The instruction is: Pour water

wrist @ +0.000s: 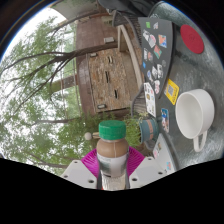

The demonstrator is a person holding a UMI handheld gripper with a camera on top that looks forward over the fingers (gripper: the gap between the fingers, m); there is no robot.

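Observation:
My gripper [112, 170] is shut on a small bottle [112, 150] with a green cap and brownish contents. The magenta pads [91, 166] press on its sides, and it stands upright between the fingers. A white cup [195, 112] with a handle sits on a grey round table [185, 75] to the right, beyond the fingers. The cup's opening faces the view; I cannot tell what is inside it.
The grey table bears several stickers [150, 65] and a red round object [192, 40] at its far side. A wooden bench [105, 80] stands behind the bottle. Trees and a brick building [95, 35] fill the background.

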